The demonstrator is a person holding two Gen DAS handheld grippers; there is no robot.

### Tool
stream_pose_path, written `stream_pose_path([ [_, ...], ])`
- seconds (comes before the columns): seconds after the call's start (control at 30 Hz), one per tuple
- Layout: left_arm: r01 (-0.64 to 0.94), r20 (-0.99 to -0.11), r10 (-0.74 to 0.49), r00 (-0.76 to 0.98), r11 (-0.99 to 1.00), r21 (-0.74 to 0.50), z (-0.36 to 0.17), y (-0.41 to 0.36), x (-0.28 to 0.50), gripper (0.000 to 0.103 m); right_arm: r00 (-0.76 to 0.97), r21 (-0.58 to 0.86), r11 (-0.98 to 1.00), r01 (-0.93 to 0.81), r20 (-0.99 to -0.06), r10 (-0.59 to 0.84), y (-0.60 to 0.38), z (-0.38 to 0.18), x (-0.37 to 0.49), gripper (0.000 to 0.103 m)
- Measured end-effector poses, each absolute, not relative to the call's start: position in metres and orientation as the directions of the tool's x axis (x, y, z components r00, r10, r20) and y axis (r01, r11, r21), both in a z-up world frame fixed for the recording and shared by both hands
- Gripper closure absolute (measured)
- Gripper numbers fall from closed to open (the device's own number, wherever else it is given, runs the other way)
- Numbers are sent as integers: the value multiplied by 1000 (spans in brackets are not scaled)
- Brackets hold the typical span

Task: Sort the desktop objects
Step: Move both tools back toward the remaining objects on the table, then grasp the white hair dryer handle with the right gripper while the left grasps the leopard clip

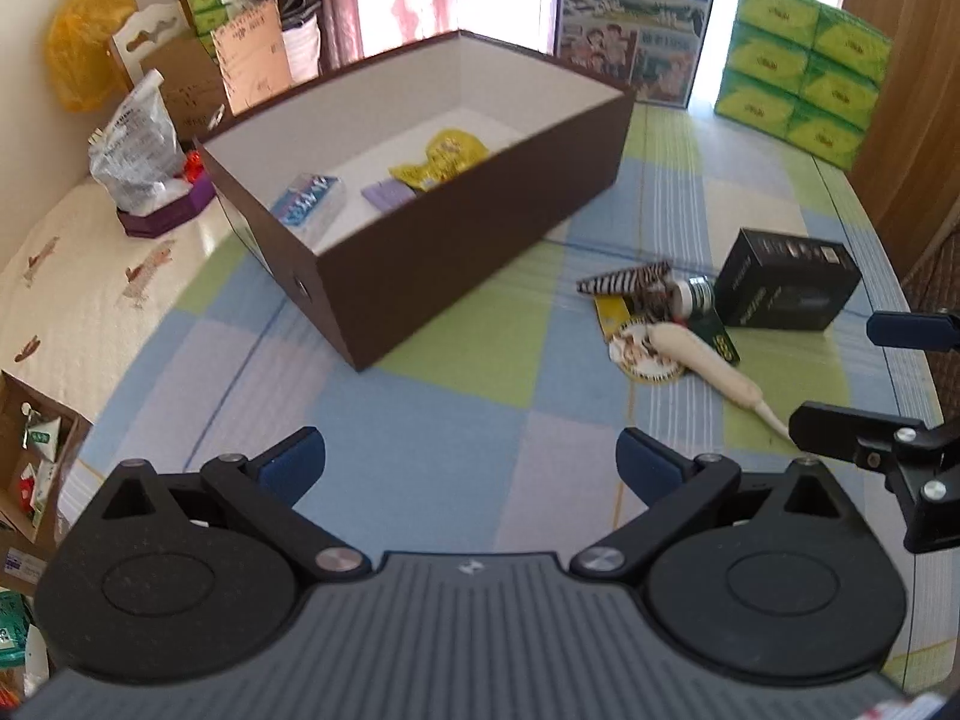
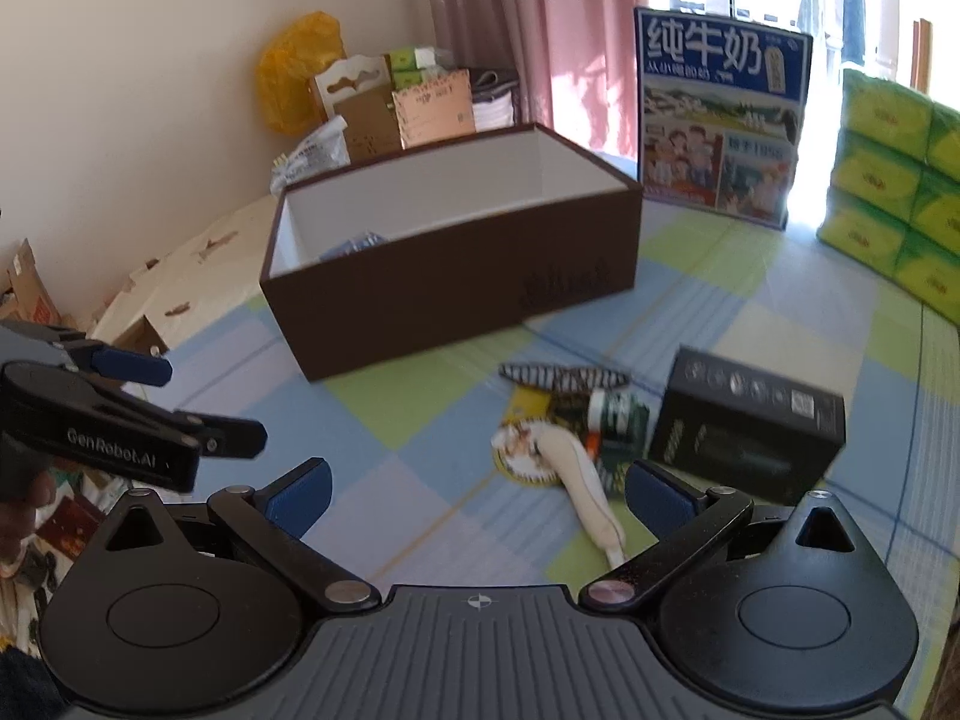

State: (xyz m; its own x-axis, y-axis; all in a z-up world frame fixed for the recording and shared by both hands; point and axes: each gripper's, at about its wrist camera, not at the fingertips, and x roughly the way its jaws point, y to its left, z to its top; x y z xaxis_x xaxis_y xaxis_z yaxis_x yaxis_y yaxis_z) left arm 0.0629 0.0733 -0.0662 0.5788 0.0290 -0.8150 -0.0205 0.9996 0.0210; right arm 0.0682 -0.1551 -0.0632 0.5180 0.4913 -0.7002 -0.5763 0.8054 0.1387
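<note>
Both tongs spread wide, gripping nothing — left gripper (image 1: 471,462) hangs over bare checked cloth (image 1: 420,420), right gripper (image 2: 477,495) just above the white stuffed toy (image 2: 579,480). Toy lies in a small heap with a striped pouch (image 2: 564,377), a little bottle (image 2: 615,414) and a round printed card (image 2: 517,450); black box (image 2: 747,426) just beside them on the right. Brown storage box (image 1: 444,240) sits further back, open-topped — inside it a yellow packet (image 1: 447,159), a purple item (image 1: 389,195) and a blue-white pack (image 1: 309,201). Milk carton (image 2: 723,117) and green tissue packs (image 2: 894,186) stand behind.
</note>
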Motion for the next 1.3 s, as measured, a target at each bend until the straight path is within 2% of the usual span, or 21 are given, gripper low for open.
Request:
stream_pose_path([
  [0.33, 21, -827, -14, 562, 1000, -3, -79, 68, 72, 2, 492, 134, 834, -536, -753, 437, -171, -89, 65, 2],
  [0.7, 186, -836, -116, 536, 982, -17, -100, 48, 101, 4, 501, 96, 881, -463, -792, 350, -185, -111, 75, 2],
  [1.1, 295, -856, -165, 490, 955, -15, -123, 36, 133, 7, 503, 68, 901, -428, -810, 300, -185, -132, 95, 2],
  [1.13, 301, -857, -167, 488, 953, -15, -124, 35, 136, 7, 507, 58, 899, -434, -809, 297, -184, -135, 97, 5],
  [1.17, 307, -858, -170, 485, 951, -14, -126, 35, 139, 7, 510, 48, 895, -443, -808, 296, -182, -137, 100, 13],
  [1.3, 337, -862, -177, 475, 942, -7, -132, 32, 152, 8, 503, 22, 885, -465, -816, 284, -173, -148, 112, 25],
])
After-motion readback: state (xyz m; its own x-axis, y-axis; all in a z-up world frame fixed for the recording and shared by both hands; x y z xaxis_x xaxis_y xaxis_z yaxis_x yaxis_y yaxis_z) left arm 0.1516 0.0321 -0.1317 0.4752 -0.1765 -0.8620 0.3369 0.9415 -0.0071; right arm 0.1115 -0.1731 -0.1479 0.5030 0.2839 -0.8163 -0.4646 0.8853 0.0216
